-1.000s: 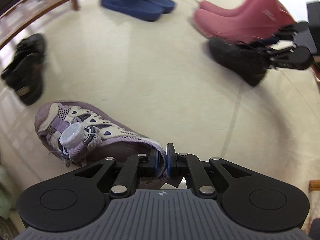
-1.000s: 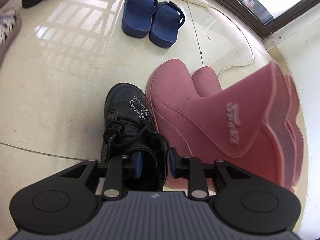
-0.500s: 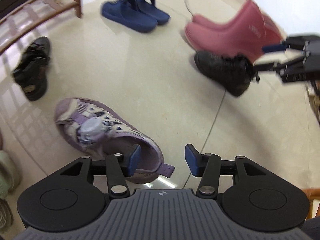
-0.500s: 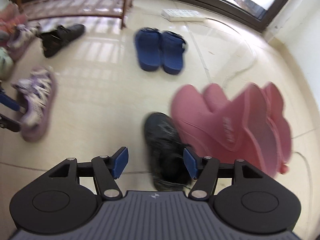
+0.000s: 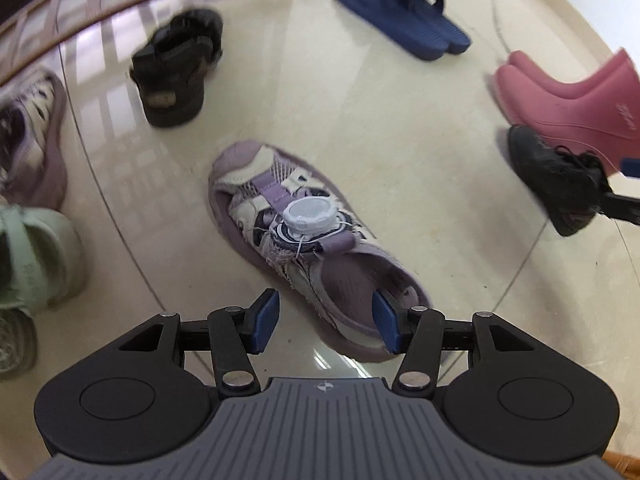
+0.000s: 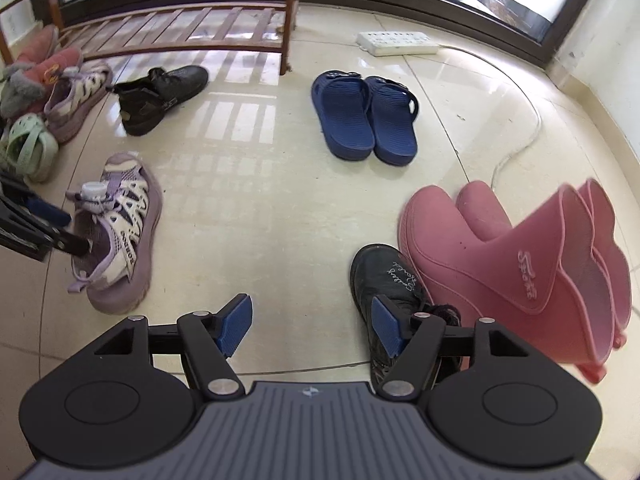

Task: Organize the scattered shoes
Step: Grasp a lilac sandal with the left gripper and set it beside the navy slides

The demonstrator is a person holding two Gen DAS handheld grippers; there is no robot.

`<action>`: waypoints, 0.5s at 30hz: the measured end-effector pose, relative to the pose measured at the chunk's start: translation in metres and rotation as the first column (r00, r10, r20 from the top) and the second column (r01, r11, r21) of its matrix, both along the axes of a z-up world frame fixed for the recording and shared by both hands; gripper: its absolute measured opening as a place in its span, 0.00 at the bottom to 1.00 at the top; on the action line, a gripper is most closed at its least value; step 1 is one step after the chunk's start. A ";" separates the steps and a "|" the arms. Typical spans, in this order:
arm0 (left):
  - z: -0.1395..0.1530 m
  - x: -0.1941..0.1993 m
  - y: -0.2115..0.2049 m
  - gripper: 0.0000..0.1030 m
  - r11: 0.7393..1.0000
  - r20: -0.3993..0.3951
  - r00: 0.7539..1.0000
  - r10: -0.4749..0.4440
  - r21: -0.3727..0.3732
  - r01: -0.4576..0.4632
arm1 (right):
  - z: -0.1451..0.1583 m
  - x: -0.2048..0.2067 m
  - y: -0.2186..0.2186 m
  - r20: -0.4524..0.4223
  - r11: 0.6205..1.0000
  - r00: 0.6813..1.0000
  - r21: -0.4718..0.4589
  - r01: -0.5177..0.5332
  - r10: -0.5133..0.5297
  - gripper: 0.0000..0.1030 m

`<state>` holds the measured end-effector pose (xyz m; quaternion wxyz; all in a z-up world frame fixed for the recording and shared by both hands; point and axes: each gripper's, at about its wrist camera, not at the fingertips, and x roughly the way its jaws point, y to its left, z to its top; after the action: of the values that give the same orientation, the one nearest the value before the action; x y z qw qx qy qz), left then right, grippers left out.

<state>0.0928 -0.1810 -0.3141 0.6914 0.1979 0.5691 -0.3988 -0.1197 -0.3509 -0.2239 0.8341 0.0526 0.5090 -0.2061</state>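
Hovering over the glossy cream tiled floor (image 5: pixel 360 128), my left tool (image 5: pixel 326 322) stands with its blue pads well apart and grips nothing. Between them lies the heel end of the purple-and-white mesh sneaker with a round white dial fastener (image 5: pixel 296 236); one pad shows over its open collar, the other over bare floor, and neither presses on it. The sneaker rests flat on its sole, toe pointing away from me.

My right tool (image 6: pixel 310 326) is opening its jaws, with nothing between them but floor. One pad sits in front of the black lace-up leather shoe with white script on its toe (image 6: pixel 384 276), which stands on the floor just beside the pair of pink rubber boots (image 6: pixel 520 264); shoe and nearest boot look to be touching. The boots stand side by side, shafts leaning toward me.

Farther off, the pair of dark blue rubber slides (image 6: pixel 364 116) lies neatly together, well apart from everything else. A second black shoe (image 6: pixel 160 96) lies near the foot of the slatted wooden shoe rack (image 6: pixel 180 28). To the left, a second purple sneaker (image 6: pixel 78 100), a pale green clog (image 6: pixel 30 144) and pink furry slippers (image 6: pixel 40 68) are bunched close together. A white power strip (image 6: pixel 396 42) lies by the window.
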 end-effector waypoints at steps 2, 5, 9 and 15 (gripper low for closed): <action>-0.009 0.006 -0.005 0.53 0.999 0.010 1.000 0.026 0.045 -0.026 | -0.002 -0.002 0.000 0.003 1.000 1.000 0.005 0.009 -0.009 0.70; -0.019 0.016 -0.011 0.49 0.997 -0.004 0.998 0.059 0.056 -0.059 | -0.003 -0.005 0.000 0.009 1.000 1.000 0.004 0.019 -0.019 0.71; -0.018 0.022 -0.013 0.36 0.996 -0.025 0.996 0.086 0.008 -0.086 | -0.007 -0.011 -0.004 0.018 0.998 0.998 0.029 0.054 -0.054 0.71; -0.013 0.029 -0.011 0.06 0.986 -0.059 0.988 0.140 -0.084 -0.144 | -0.015 -0.017 -0.010 0.020 0.996 0.996 0.045 0.081 -0.082 0.71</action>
<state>0.1214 -0.1923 -0.3276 0.7107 0.1156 0.5818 -0.3782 -0.1368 -0.3614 -0.2385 0.8292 0.0941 0.5016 -0.2280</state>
